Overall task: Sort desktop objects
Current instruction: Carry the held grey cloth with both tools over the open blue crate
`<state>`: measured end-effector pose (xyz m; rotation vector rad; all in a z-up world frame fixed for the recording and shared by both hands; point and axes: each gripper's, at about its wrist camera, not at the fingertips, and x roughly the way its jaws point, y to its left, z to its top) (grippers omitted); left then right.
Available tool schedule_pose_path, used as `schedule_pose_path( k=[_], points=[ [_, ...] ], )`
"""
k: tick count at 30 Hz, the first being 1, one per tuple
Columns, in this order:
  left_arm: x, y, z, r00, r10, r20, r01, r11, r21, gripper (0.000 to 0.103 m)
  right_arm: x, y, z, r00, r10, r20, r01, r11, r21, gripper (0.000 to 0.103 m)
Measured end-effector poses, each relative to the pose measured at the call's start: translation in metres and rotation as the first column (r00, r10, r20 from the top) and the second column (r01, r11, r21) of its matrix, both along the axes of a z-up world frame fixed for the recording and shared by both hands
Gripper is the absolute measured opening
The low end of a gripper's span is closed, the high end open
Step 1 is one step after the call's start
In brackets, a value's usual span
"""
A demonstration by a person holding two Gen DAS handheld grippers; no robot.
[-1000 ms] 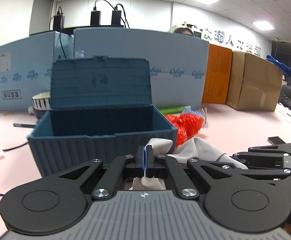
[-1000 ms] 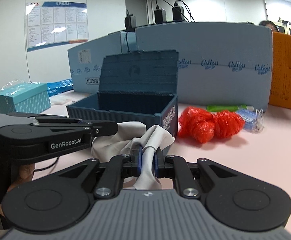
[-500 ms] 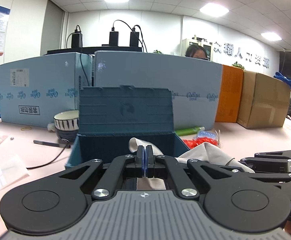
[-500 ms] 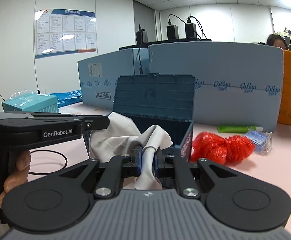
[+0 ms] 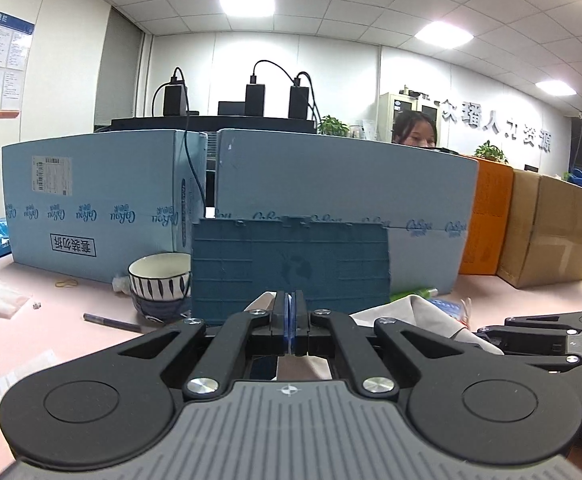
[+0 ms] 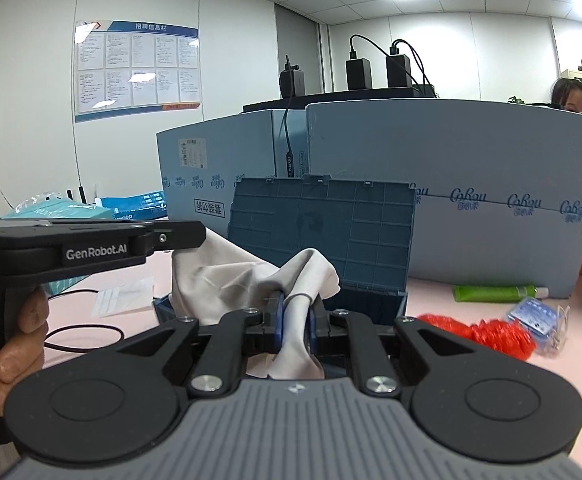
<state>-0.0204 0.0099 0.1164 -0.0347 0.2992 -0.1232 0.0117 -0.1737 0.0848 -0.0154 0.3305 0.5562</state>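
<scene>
Above the open blue box (image 6: 323,240), the left gripper (image 5: 289,312) and the right gripper (image 6: 294,316) each pinch the grey cloth (image 6: 243,276) tight between them.

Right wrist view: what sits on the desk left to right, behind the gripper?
Teal tissue box → blue storage box with raised lid → red mesh bag → green tube → small clear packet with blue card.

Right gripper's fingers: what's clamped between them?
The grey cloth, pinched in the right gripper over the open blue box; right wrist view shows it.
</scene>
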Motion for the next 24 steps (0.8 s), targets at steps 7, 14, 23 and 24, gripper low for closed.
schedule_pose_path(
  k=[7,14,23,24],
  points=[
    [0.029,0.014,-0.008,0.999,0.034,-0.027,-0.034,0.999,0.005,0.000,0.031,0.005,-0.004,1.000,0.018,-0.024,-0.018,1.000,0.000,0.014],
    [0.054,0.033,-0.027,0.994,0.066,-0.087,-0.068,0.997,-0.022,0.000,0.052,0.012,-0.017,0.997,0.037,-0.065,-0.038,0.999,-0.021,0.015],
    [0.070,0.041,-0.045,0.990,0.072,-0.124,-0.075,0.997,-0.022,0.000,0.064,0.012,-0.030,0.992,0.046,-0.116,-0.051,0.998,-0.037,0.015],
    [0.070,0.042,-0.046,0.989,0.072,-0.125,-0.075,0.997,-0.018,0.000,0.065,0.012,-0.031,0.991,0.049,-0.122,-0.054,0.998,-0.038,0.015]
  ],
)
